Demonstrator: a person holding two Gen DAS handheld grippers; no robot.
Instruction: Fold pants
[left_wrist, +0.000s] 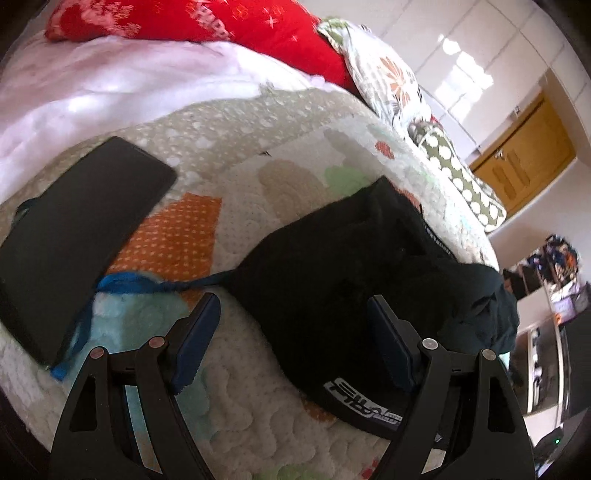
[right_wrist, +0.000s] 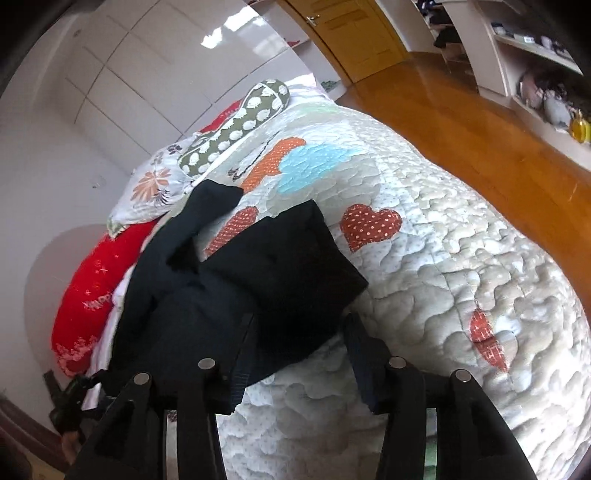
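both grippers, left gripper (left_wrist: 291, 339) and right gripper (right_wrist: 295, 354), are hovering wide open, empty, over the black pants (left_wrist: 351, 266) bunched mid-quilt (left_wrist: 240, 398), likely lining up a fold.

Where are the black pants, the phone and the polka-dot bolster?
black pants (right_wrist: 280, 258): right wrist view, folded upper layer.
phone (left_wrist: 85, 218): left wrist view, dark screen.
polka-dot bolster (right_wrist: 236, 129): right wrist view, its middle.

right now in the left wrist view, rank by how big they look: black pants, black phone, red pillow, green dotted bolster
1. black pants
2. black phone and red pillow: look alike, and the phone lies nearer the camera, so unranked
3. green dotted bolster
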